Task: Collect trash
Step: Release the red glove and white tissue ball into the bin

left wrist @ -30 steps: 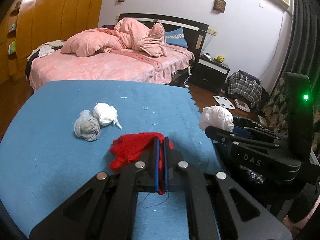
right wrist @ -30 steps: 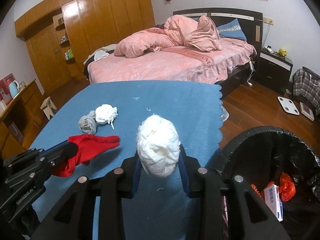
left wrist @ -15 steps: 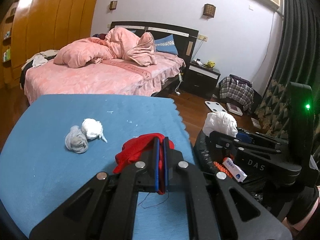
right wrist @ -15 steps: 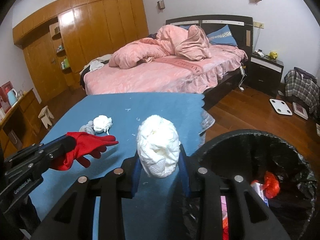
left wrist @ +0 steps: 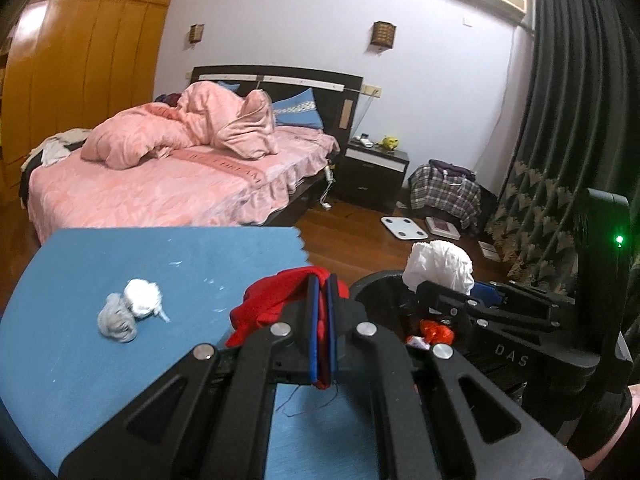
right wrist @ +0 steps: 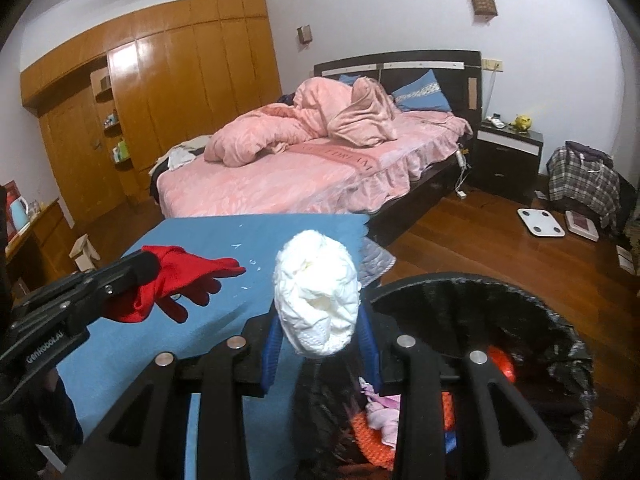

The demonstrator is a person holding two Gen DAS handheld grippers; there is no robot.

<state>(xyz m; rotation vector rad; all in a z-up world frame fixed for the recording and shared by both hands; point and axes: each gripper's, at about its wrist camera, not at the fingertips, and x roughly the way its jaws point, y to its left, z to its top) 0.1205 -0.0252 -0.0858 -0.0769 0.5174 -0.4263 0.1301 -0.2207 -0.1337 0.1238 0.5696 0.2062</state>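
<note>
Ideally, the right claw (right wrist: 320, 344), gripping the white wad (right wrist: 318, 296), moves fully over the black bin (right wrist: 560, 320) before releasing, the left claw (left wrist: 321, 328) clamping the red glove (left wrist: 272, 300).

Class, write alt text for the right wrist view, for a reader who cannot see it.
The right gripper holds a white wad of crumpled paper at the rim of a black bin that already holds trash. Beside it the left gripper clamps a red glove over a blue table, with a pink bed behind.
</note>
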